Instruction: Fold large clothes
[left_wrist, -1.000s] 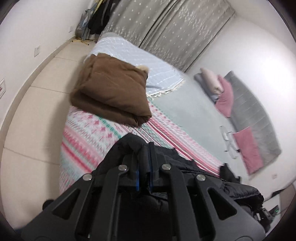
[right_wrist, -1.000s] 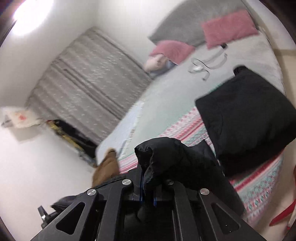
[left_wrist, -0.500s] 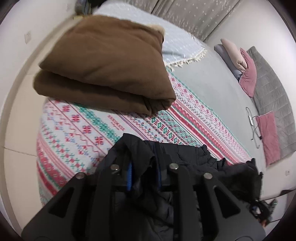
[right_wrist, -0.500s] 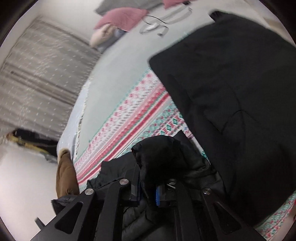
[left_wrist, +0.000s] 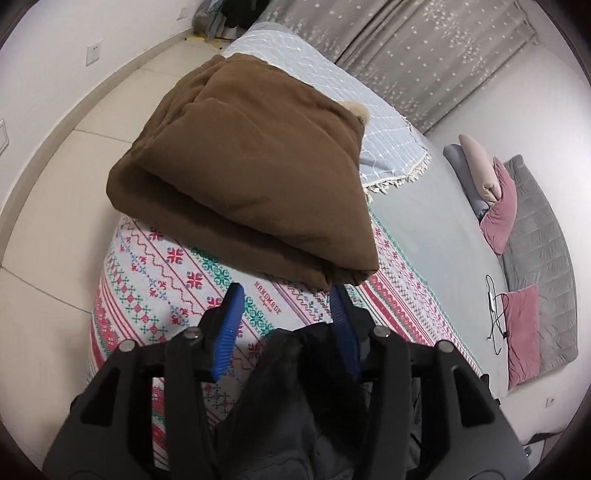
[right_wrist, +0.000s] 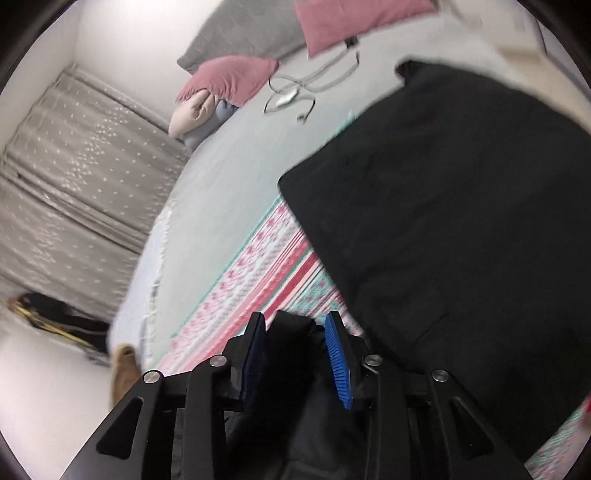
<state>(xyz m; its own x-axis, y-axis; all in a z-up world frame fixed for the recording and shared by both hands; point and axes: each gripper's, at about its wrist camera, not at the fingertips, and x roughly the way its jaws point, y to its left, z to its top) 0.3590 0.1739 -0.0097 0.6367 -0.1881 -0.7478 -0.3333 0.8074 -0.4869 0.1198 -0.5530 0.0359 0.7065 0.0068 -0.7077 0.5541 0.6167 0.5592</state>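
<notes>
Black jacket (left_wrist: 295, 369) apparently loose between opening left claw (left_wrist: 286, 291) jaws

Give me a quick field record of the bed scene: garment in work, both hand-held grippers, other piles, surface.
garment in work: black padded jacket, lying low at the near edge of the bed
left hand-held gripper: jaws opening, jacket fabric between them against the right pad
right hand-held gripper: jaws opening, a fold of the jacket between the pads
other piles: folded brown padded coat; folded black garment
surface: patterned red, green and white blanket on the bed
</notes>
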